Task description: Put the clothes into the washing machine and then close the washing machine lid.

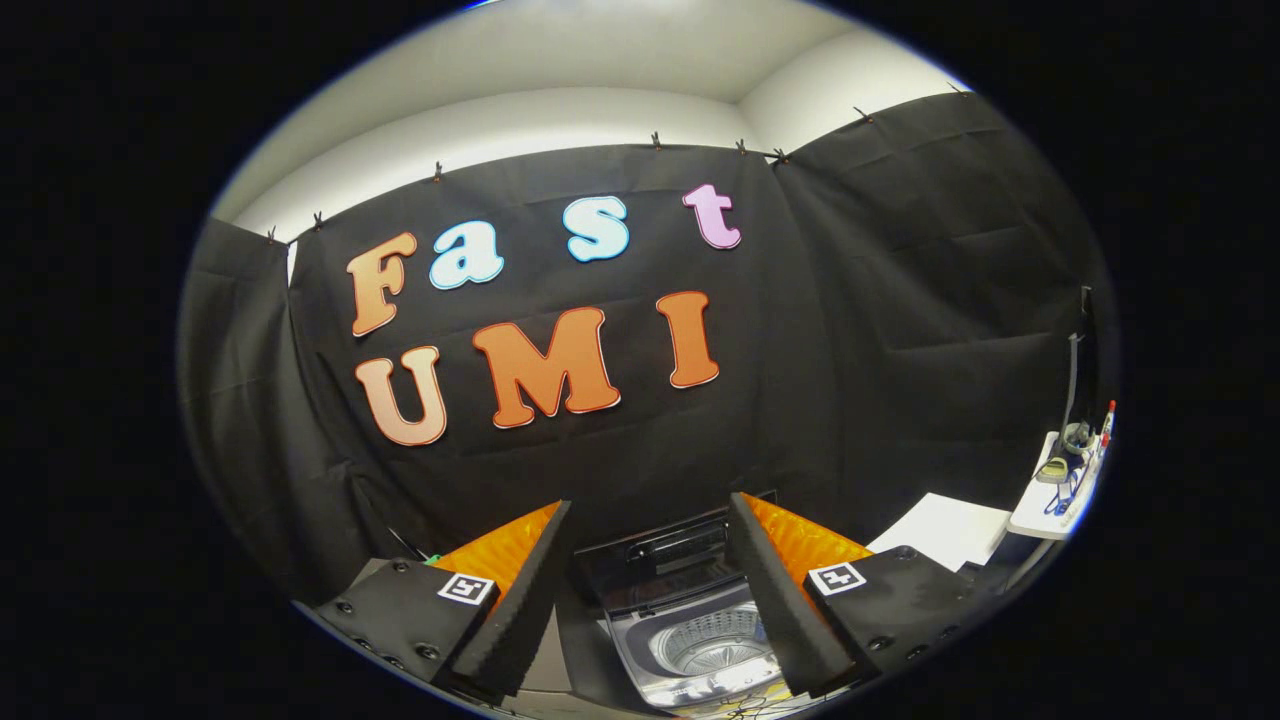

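Hovering with gripper spread wide and empty above the washing machine, lid up, drum bare at lower centre; clothes unseen, likely soft, light, best pinched at a bunched fold.

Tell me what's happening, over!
Gripper open, holding nothing. Washing machine sits between and beyond its fingers, lid up, drum in sight. Nothing between gripper and machine.
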{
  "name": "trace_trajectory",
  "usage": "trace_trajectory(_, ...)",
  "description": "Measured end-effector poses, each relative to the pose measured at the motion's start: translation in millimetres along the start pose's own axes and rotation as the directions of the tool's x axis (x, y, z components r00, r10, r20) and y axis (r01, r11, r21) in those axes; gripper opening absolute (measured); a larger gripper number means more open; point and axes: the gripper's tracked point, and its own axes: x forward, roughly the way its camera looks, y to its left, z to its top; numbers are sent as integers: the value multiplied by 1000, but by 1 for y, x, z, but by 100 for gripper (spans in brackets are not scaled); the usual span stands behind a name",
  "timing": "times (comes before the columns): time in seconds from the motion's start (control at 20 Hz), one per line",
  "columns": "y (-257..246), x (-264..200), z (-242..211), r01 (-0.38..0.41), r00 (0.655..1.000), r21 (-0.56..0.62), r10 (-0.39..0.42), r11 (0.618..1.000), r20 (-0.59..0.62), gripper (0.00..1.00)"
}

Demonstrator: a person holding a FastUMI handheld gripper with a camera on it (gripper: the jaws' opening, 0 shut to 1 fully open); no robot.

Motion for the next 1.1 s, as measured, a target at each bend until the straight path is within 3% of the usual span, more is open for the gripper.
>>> trace_trajectory(0.6, 5, 6, 4, 6, 1000, -33, -7, 999, -1, 98)
trace_trajectory(1.1, 126, 31, -58, -161, 982, -86, 150, 983, -118, 98)
